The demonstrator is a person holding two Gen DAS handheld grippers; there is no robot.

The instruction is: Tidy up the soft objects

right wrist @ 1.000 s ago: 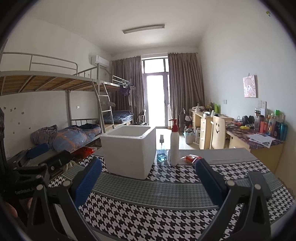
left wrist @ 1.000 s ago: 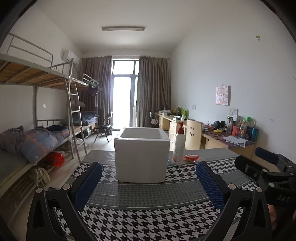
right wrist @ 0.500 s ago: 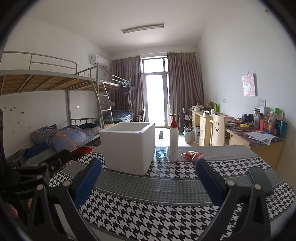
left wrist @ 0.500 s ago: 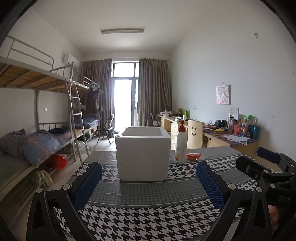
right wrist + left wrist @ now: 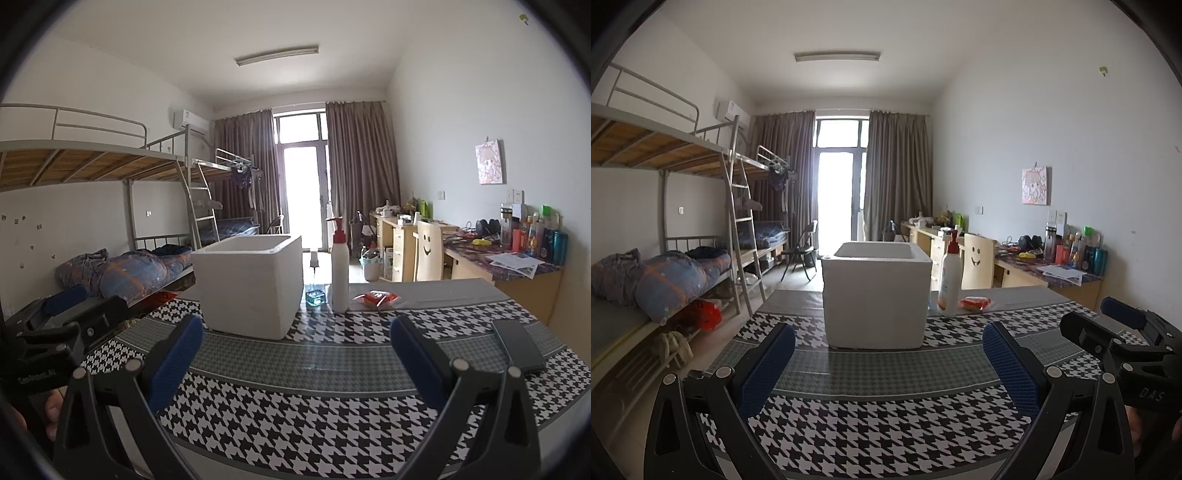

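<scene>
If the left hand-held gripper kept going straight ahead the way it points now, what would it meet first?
Probably the white foam box, standing on the houndstooth tablecloth directly ahead of the open left hand-held gripper. Nothing lies between them, though depth is hard to judge.

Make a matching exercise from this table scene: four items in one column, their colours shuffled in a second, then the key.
Items:
1. foam box
2. small packet
3. phone
4. pads of the right tongs

Colours:
A. black
B. blue
C. white
D. orange-red

Pairs: 1-C, 2-D, 3-A, 4-B
</scene>
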